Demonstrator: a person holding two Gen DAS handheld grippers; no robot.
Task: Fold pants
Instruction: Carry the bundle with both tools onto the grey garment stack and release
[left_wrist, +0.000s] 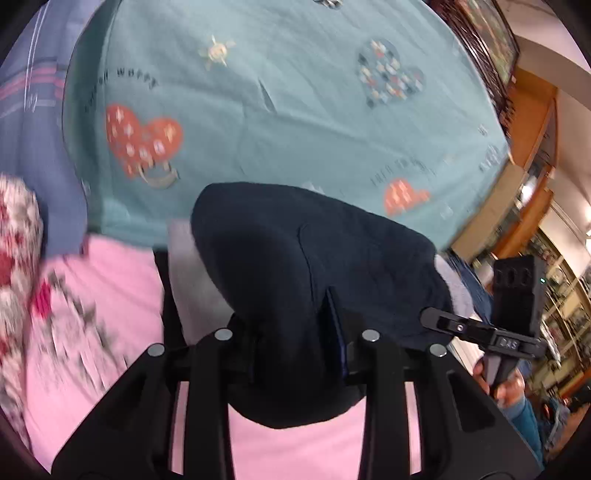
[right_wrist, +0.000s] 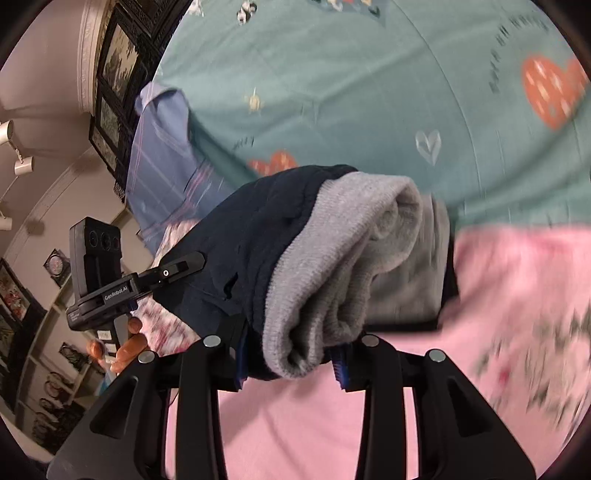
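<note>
Pants (left_wrist: 295, 280) dark navy with grey lining, bunched and lifted above pink bedsheet (left_wrist: 110, 295); teal heart-print cover (left_wrist: 295, 110) beyond. Long axis runs side to side, strung between both tools. Left hand-held gripper (left_wrist: 295, 354) closed down on navy end, cloth spilling over fingers. Right hand-held gripper (right_wrist: 291, 354) clamped on other end, where grey ribbed lining (right_wrist: 332, 266) rolls outward toward camera. Person's hand (right_wrist: 129, 345) on left tool's handle. Frames motion-blurred.
</note>
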